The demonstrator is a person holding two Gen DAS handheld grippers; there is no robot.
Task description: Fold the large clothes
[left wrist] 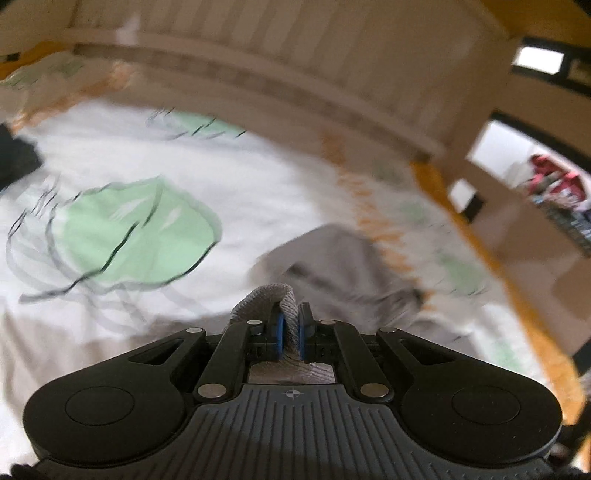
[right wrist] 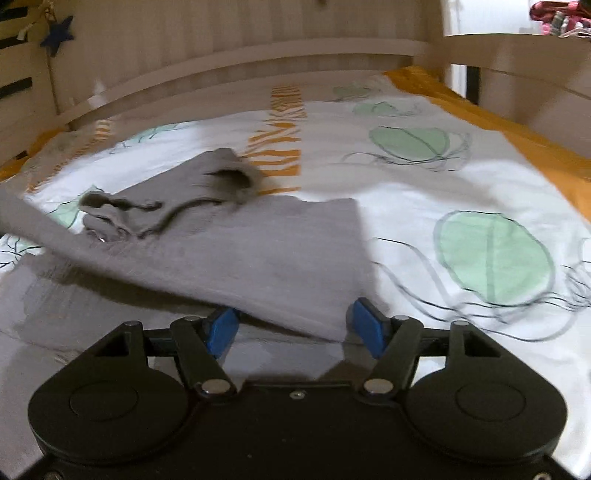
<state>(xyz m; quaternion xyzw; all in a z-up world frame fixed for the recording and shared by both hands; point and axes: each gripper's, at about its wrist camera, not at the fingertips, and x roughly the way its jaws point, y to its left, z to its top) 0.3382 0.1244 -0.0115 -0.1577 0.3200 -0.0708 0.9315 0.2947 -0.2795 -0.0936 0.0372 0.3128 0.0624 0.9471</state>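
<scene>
Left gripper point(left wrist: 290, 325) nearest, blue pads clamped on a bunched fold of grey garment point(left wrist: 332, 254), rest of it trailing ahead over the quilt point(left wrist: 258, 166). Right gripper point(right wrist: 295, 326) with jaws wide apart, garment's near edge lying between the pads point(right wrist: 221, 328) but not pinched. Garment spread flat across the leaf-print quilt, crumpled at its far left, wooden headboard point(right wrist: 221, 33) beyond.

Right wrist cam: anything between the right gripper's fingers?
Yes. The grey garment's near edge lies between the open right gripper's fingers, untouched by the pads; bedsheet beneath.
</scene>
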